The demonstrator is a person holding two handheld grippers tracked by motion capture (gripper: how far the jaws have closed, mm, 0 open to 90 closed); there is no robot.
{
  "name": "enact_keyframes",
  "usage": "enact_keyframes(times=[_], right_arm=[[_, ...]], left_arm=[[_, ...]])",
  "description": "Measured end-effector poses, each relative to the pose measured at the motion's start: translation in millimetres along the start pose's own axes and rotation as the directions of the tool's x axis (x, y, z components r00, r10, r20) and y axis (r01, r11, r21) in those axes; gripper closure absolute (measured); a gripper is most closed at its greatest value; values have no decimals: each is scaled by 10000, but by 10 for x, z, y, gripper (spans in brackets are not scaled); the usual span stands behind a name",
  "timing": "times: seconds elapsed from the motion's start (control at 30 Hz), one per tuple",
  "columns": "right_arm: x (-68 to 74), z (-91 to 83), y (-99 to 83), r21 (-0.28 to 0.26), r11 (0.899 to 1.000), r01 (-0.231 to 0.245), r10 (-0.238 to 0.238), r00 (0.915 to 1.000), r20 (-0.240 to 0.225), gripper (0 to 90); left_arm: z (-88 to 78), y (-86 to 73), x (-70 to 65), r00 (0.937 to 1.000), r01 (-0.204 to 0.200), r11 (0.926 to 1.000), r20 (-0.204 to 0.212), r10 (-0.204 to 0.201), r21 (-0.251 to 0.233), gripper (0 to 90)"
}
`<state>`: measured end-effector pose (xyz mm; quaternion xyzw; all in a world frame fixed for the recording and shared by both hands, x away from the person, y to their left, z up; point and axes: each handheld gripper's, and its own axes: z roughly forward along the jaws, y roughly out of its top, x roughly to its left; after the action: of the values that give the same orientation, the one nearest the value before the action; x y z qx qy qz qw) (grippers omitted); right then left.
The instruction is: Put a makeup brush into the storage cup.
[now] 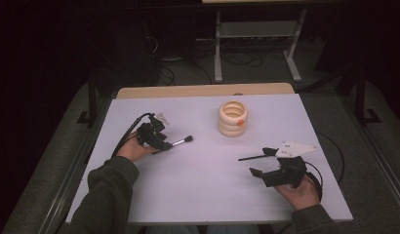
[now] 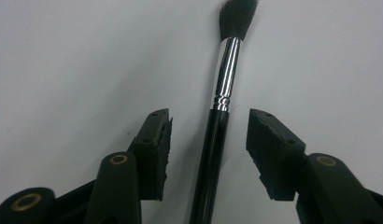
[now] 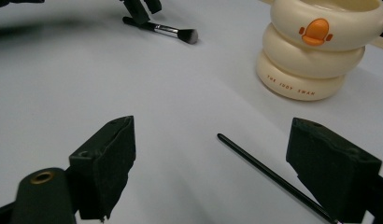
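Glossy black-handled, chrome-ferruled brush [image 2: 225,88] between left gripper [image 2: 209,135] pads, seemingly untouched

Overhead forward-down; two close gripper-mounted views

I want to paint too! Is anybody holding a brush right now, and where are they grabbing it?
Not yet. The left gripper has the makeup brush handle between its open jaws, pads not touching. The right gripper is open, holding nothing; a thin black stick lies near it.

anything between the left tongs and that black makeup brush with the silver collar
Nothing visible. The black makeup brush with the silver collar lies on the white table, its handle already between the open left tongs, with bare gaps on both sides.
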<state>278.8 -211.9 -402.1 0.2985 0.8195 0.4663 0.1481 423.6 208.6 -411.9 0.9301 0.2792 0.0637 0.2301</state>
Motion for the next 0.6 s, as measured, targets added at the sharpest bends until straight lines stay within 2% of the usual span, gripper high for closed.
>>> enact_keyframes(times=[0.1,0.13,0.37,0.5,0.6], right_arm=[[-1,8,-4,77,10000,3,-3,10000,-9,148],[1,11,-4,106,9999,8,-7,10000,-35,148],[-3,-5,-6,16,10000,92,-92,10000,-29,148],[9,-12,1,81,9998,168,-168,9999,-7,154],[30,-8,12,103,9995,296,-296,9996,4,154]], left_arm=[[20,9,13,10000,26,10000,55,-26,96,528],[25,17,24,9998,-197,9995,50,196,234,541],[96,80,5,9995,-266,9988,193,258,423,604],[109,90,-33,9987,-490,9975,151,483,505,649],[130,87,-53,9987,-498,9967,100,493,633,669]])
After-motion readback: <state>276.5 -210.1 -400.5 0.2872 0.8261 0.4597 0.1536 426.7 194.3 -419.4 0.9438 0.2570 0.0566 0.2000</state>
